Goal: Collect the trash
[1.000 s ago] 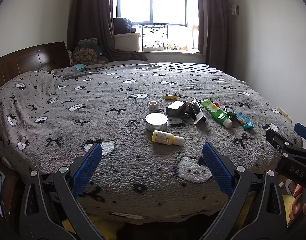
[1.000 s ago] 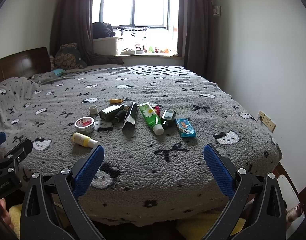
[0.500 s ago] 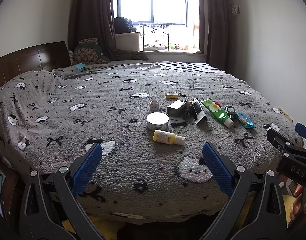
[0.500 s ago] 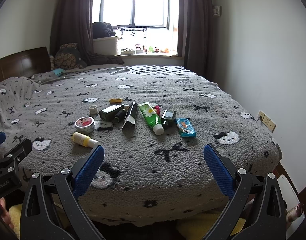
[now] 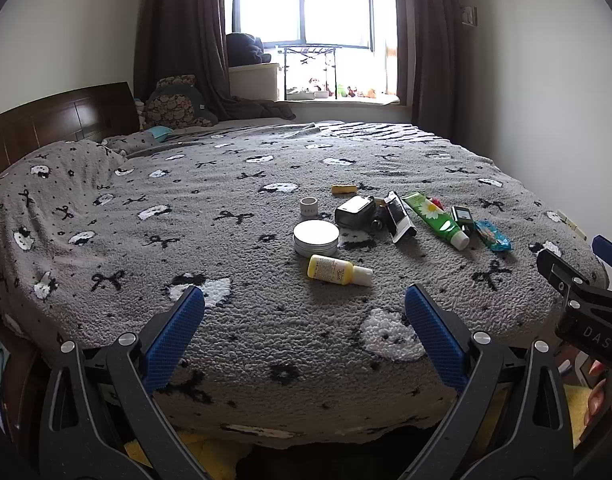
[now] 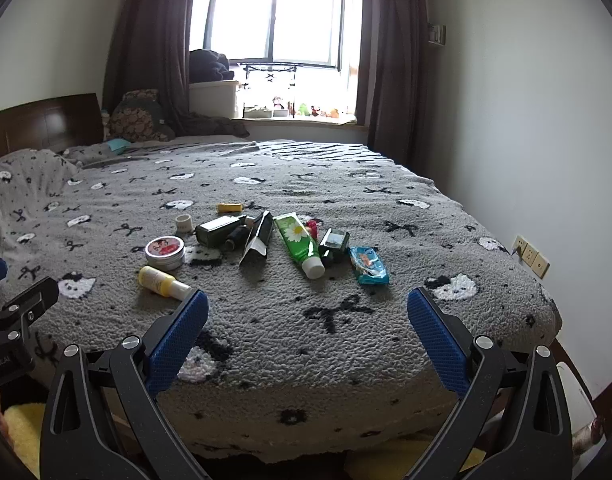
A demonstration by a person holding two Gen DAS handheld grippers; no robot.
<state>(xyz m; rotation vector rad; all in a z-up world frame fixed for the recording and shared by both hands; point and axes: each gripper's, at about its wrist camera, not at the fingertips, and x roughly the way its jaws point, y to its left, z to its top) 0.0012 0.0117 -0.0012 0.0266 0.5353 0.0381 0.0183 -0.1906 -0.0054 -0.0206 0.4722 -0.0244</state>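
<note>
While the litter at centre frame on the bed [image 5: 106, 208] lies as it did a second ago, both tongs, left [image 5: 304, 338] and right [image 6: 308, 338], remain spread apart and empty, collection unstarted.

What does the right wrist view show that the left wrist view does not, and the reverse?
Only the right wrist view shows the red picture on the round metal tin's lid and the whole wall socket strip. Only the left wrist view shows a person's fingertips under the right gripper. Both share the grey patterned bedspread, yellow bottle and green daisy tube, with open grippers.
</note>
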